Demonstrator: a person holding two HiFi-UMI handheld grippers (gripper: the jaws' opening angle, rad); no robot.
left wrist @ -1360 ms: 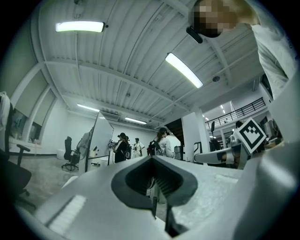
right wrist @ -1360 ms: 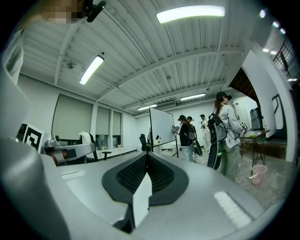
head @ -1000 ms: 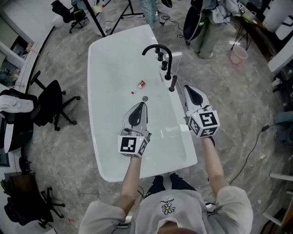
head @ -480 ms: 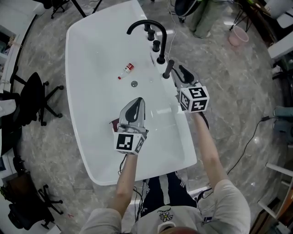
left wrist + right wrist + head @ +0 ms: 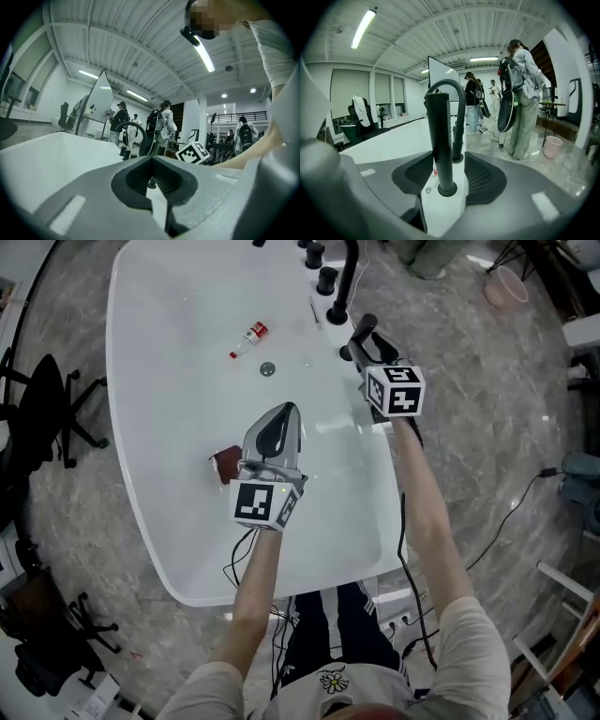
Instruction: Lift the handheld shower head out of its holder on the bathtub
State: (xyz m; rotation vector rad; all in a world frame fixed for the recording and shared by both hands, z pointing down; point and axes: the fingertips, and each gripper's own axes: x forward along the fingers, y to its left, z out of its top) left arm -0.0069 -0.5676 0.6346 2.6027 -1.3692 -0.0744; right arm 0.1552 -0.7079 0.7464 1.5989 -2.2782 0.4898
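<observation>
The handheld shower head [image 5: 364, 324] is a black stick upright in its holder on the right rim of the white bathtub [image 5: 150, 427], just before the black faucet [image 5: 349, 268]. In the right gripper view the handle [image 5: 441, 140] stands between my right gripper's [image 5: 450, 164] ribbed pads [image 5: 485, 176]. These jaws have just been opening; a gap shows on the handle's right side. In the head view my right gripper [image 5: 360, 345] sits at the handle. My left gripper [image 5: 284, 413] hovers over the tub's middle, jaws together and empty [image 5: 152, 159].
A small red-capped bottle [image 5: 246, 336] and the drain [image 5: 267, 368] lie on the tub floor, with a brown object [image 5: 225, 465] beside my left gripper. Two black tap knobs [image 5: 326, 279] stand by the faucet. Several people stand behind the tub [image 5: 525, 93].
My right gripper has come forward to the shower head, and its handle now stands between the jaws. The left gripper has sunk lower over the tub. The tub has slid nearer in view.
</observation>
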